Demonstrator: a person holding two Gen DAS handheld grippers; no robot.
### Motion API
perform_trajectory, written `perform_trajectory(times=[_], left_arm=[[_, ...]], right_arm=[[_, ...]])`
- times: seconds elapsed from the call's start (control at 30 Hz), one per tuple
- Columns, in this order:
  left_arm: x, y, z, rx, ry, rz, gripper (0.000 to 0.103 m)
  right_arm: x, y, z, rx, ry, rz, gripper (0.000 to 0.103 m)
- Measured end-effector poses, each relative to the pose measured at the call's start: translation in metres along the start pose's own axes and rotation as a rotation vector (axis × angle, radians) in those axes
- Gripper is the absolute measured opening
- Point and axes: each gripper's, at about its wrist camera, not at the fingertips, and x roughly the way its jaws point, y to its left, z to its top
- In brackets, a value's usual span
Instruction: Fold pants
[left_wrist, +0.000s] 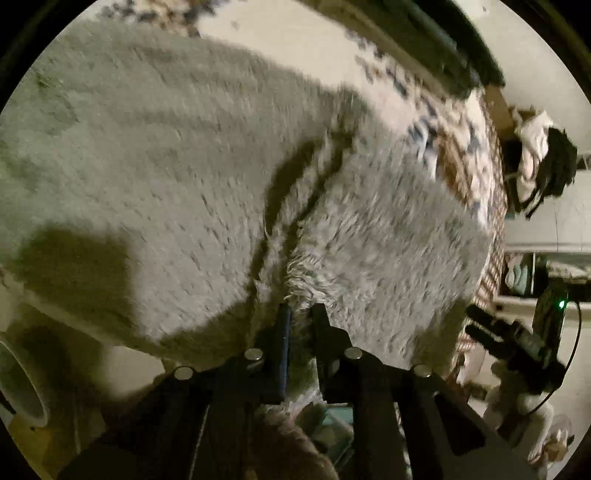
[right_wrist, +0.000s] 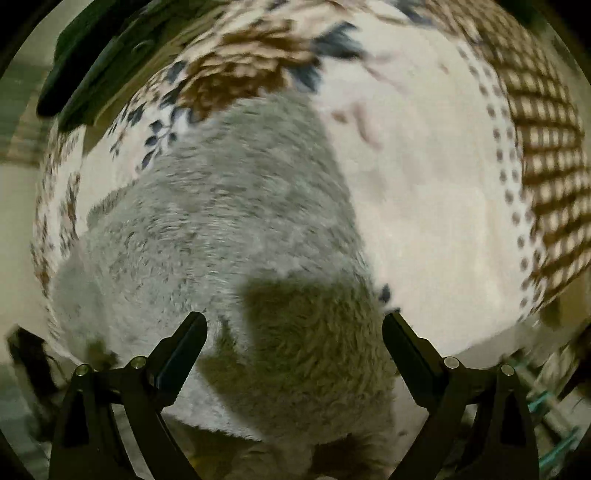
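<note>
Filling most of both views, the grey fleece pants (left_wrist: 166, 166) lie spread on a patterned blanket (left_wrist: 465, 155) with brown flowers, dark blue leaves and a brown checked border.

In the left wrist view, the left gripper (left_wrist: 301, 314) sits at the lower middle of the frame. Its two fingers stand close together and pinch a ridge of the fluffy fabric between them; a dark fold line runs from this place up toward the upper right. A large shadow falls on the pants at the lower left. At the far lower left a pale tube-like object (left_wrist: 22, 384) shows at the edge of the frame; what it is I cannot tell. At the right edge of this same view the right gripper (left_wrist: 491, 336) appears as a dark device with a small green light, beyond the blanket's edge.

In the right wrist view, the right gripper (right_wrist: 293, 325) is at the bottom of the frame with its fingers (right_wrist: 184, 343) wide apart. The pants fill the space between them, but the fingers do not close on the fabric. A dark shadow lies on the fleece between the fingers. The cream middle of the blanket fills the right half of the frame.

No writing, label or brand can be read in either view; both are blurred.
</note>
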Motion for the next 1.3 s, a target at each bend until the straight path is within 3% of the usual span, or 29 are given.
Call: perform_trajectory(times=[0.03,0.1,0.13,0.17,0.2,0.33,0.47,0.63,0.7,0.77,0.87,0.97,1.0,1.07,1.2,1.3], left_arm=[[-0.009,0.002,0.001,-0.017,-0.032,-0.003,0.016],[-0.023,0.009,0.002,-0.06,-0.083,-0.001,0.046],[-0.029,0.014,0.002,-0.086,-0.102,-0.002,0.079],[-0.036,0.023,0.001,-0.121,-0.123,-0.008,0.087],[-0.046,0.035,-0.001,-0.168,-0.157,-0.019,0.087],[-0.082,0.101,-0.017,-0.384,-0.293,-0.066,0.087],[-0.085,0.177,-0.026,-0.635,-0.391,-0.133,0.087],[-0.079,0.228,-0.001,-0.74,-0.48,-0.138,0.087],[-0.075,0.238,0.017,-0.734,-0.509,-0.154,0.087],[-0.067,0.244,0.033,-0.726,-0.504,-0.125,0.087],[-0.052,0.251,0.054,-0.731,-0.458,-0.145,0.087],[-0.051,0.24,0.062,-0.719,-0.472,-0.121,0.086],[-0.053,0.236,0.063,-0.715,-0.496,-0.134,0.082],[-0.056,0.226,0.061,-0.691,-0.526,-0.152,0.024],[-0.088,0.185,0.059,-0.57,-0.618,-0.113,0.02],[-0.119,0.125,0.055,-0.433,-0.677,-0.099,0.02]], right_arm=[[-0.002,0.009,0.001,-0.03,-0.005,-0.024,0.098],[-0.006,0.026,0.001,-0.071,-0.015,-0.047,0.098],[-0.007,0.035,0.001,-0.085,-0.019,-0.047,0.099],[-0.008,0.042,0.001,-0.092,-0.022,-0.042,0.1],[-0.009,0.051,0.001,-0.101,-0.025,-0.028,0.101],[-0.005,0.085,0.003,-0.145,-0.015,0.001,0.101],[0.0,0.114,0.007,-0.21,-0.011,-0.008,0.101],[0.002,0.141,0.02,-0.239,-0.031,-0.024,0.101],[0.002,0.151,0.027,-0.243,-0.047,-0.013,0.101],[0.003,0.162,0.033,-0.241,-0.056,-0.016,0.101],[0.008,0.174,0.038,-0.232,-0.065,-0.022,0.101],[0.015,0.18,0.039,-0.21,-0.066,-0.023,0.101],[0.017,0.18,0.038,-0.202,-0.066,-0.02,0.101],[0.02,0.177,0.036,-0.188,-0.063,-0.018,0.101],[0.018,0.16,0.032,-0.172,-0.069,-0.02,0.101],[0.009,0.135,0.031,-0.161,-0.069,-0.022,0.101]])
